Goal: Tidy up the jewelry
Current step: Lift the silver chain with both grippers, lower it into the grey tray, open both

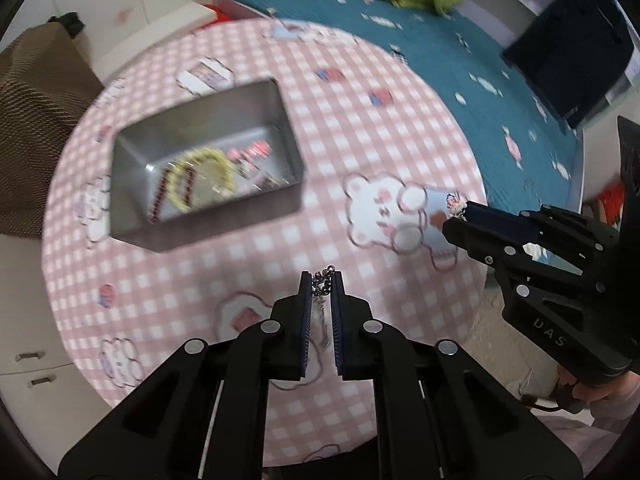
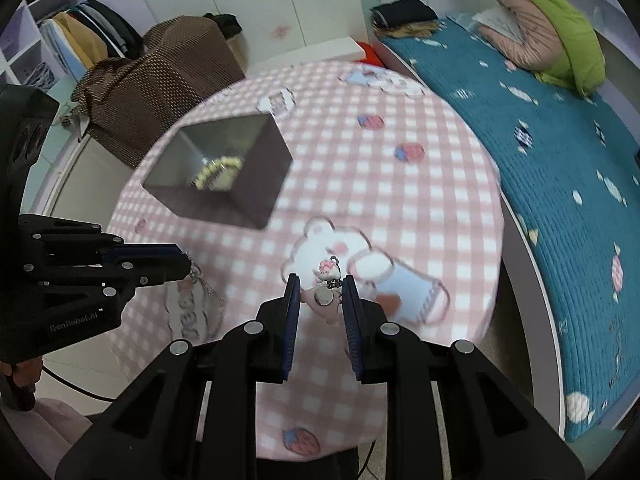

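Observation:
My left gripper [image 1: 322, 277] is shut on a thin silver chain [image 1: 323, 282], which dangles from its pads above the pink checked tablecloth [image 1: 360, 120]. In the right wrist view that gripper [image 2: 186, 265] comes in from the left with the chain [image 2: 206, 288] hanging below it. My right gripper [image 2: 319, 281] is shut on a small pink-and-white cat charm [image 2: 327, 272]; the same charm [image 1: 454, 202] shows at its tip [image 1: 456, 216] in the left wrist view. A grey metal box [image 1: 292, 136] holds a yellow bead bracelet [image 1: 200, 178] and other pieces.
The round table [image 2: 400, 200] stands beside a bed with a teal cover [image 2: 560, 160]. A brown dotted cloth [image 2: 160, 72] covers something behind the box [image 2: 256, 184]. White drawers [image 1: 36, 368] are at the lower left. A dark bag [image 1: 568, 52] lies on the bed.

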Demonstrator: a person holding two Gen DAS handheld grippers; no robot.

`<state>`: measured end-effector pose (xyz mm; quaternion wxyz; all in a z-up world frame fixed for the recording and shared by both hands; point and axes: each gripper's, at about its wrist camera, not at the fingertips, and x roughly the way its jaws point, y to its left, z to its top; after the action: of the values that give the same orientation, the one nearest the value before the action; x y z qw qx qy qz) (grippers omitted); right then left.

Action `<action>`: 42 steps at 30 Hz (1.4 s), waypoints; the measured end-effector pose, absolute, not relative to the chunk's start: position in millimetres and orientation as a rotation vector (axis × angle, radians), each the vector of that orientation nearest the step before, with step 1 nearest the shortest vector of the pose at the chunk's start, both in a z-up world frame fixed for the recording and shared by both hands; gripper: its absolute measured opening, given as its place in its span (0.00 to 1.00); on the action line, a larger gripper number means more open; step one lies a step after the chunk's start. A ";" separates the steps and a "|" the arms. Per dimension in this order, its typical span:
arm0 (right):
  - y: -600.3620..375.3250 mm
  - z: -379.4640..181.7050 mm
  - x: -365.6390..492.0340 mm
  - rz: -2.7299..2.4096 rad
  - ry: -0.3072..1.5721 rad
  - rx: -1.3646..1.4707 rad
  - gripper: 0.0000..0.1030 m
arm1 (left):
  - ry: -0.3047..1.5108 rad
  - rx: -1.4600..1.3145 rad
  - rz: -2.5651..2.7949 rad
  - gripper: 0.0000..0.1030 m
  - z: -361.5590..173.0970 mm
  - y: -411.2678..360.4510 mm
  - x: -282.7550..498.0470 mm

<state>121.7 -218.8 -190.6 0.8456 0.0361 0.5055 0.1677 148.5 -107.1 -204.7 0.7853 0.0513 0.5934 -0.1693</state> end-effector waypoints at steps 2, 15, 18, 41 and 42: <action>-211.6 -183.0 127.6 0.366 1.047 0.072 0.19 | 1.259 0.095 -0.350 0.09 -194.5 -91.4 152.8; -138.5 -150.5 184.3 0.433 0.980 0.031 0.19 | 1.158 -0.045 -0.338 0.09 -151.0 -19.8 206.8; -124.6 -149.0 193.6 0.441 0.979 0.019 0.19 | 1.156 -0.073 -0.343 0.09 -149.7 -9.5 215.4; -88.8 -171.2 213.7 0.444 1.057 -0.036 0.19 | 1.108 -0.350 -0.423 0.09 -146.9 43.7 231.0; -89.2 -170.9 213.6 0.441 1.055 -0.035 0.19 | 1.106 -0.348 -0.421 0.09 -146.5 43.4 230.3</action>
<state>213.6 -89.2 -170.9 0.8409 -0.0167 0.4991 0.2085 230.3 43.4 -146.5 0.8157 -0.1632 0.5187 -0.1975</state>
